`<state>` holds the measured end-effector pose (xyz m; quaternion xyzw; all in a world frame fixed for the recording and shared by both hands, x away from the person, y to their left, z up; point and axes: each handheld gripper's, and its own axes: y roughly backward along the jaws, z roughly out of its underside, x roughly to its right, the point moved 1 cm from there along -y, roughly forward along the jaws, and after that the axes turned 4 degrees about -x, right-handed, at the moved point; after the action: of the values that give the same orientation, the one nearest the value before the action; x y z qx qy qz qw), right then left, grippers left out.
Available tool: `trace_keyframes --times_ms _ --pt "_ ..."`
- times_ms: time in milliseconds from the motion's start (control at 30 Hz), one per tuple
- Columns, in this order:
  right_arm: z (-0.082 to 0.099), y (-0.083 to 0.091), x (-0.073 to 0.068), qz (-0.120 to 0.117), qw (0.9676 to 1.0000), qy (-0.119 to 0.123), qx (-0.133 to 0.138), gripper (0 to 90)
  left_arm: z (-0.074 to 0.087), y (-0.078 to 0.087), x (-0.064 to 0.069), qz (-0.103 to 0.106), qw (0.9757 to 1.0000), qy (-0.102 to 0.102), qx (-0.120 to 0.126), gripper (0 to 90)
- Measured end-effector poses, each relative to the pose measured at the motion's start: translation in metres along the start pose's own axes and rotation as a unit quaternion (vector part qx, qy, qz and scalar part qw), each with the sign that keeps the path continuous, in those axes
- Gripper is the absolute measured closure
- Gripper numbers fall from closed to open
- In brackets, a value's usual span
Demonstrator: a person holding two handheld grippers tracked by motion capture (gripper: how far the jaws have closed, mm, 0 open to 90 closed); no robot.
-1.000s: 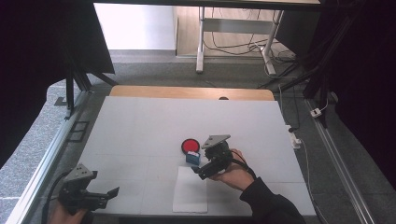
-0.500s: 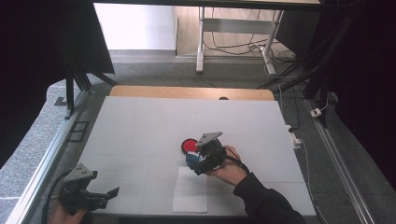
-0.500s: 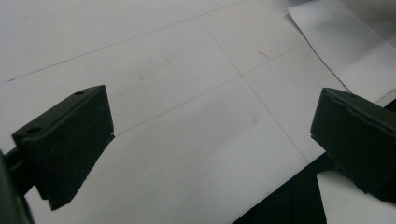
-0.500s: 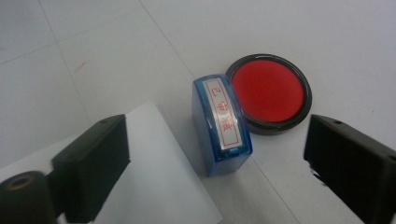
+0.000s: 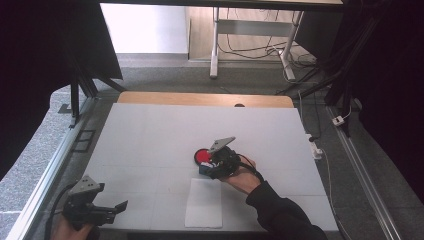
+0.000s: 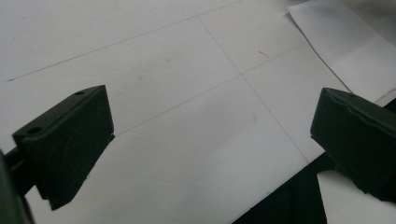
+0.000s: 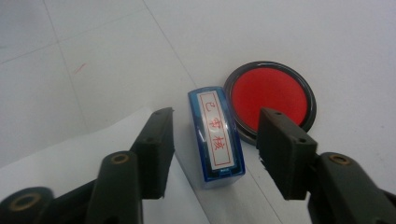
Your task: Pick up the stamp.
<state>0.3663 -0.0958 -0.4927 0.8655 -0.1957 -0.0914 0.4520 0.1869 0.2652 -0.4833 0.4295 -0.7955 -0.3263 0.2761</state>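
Observation:
A blue stamp (image 7: 215, 135) with red characters on its white label lies flat on the table, touching the rim of a round red ink pad (image 7: 271, 95). My right gripper (image 7: 215, 116) straddles the stamp. Its jaws have just been closing, and a gap still shows on each side of the stamp. From above, the right gripper (image 5: 212, 167) sits low over the stamp (image 5: 204, 170), just in front of the ink pad (image 5: 201, 156). My left gripper (image 5: 112, 207) rests open at the table's front left corner, and its own view shows the left gripper (image 6: 210, 126) with nothing between its jaws.
A white sheet of paper (image 5: 204, 202) lies near the front edge, just in front of the stamp; its corner (image 7: 56, 158) lies under my right gripper's left jaw. The white table top (image 5: 150, 135) ends in a wooden strip (image 5: 205, 99) at the far side.
My right gripper has shifted a little to the left, down over the stamp beside the ink pad. The left gripper has stayed where it was.

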Motion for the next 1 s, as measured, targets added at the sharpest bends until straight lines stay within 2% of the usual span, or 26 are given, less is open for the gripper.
trace_keyframes --times_ms 267,433,700,800,1000 --pt "-0.0019 -0.0045 0.0032 -0.015 0.9999 0.006 -0.003 60.1 0.0 -0.0002 0.0001 -0.001 1.0 0.0 0.0 0.0" --pt "-0.0025 -0.0054 0.0037 -0.021 0.9997 0.013 -0.003 70.9 -0.0001 -0.0002 0.0001 0.0 1.0 -0.001 -0.001 0.0" --pt "-0.0029 -0.005 0.0041 -0.02 0.9996 0.017 -0.004 71.4 -0.0001 -0.0002 0.0003 -0.001 1.0 -0.001 -0.002 0.0" --pt "-0.0026 -0.0042 0.0043 -0.018 0.9995 0.026 0.0 71.5 -0.0002 -0.0005 0.0005 -0.002 1.0 -0.002 -0.003 0.0" --pt "-0.0033 0.0001 0.0038 -0.019 0.9995 0.026 0.007 71.5 -0.0003 -0.0006 0.0007 0.0 1.0 -0.002 -0.004 0.2"
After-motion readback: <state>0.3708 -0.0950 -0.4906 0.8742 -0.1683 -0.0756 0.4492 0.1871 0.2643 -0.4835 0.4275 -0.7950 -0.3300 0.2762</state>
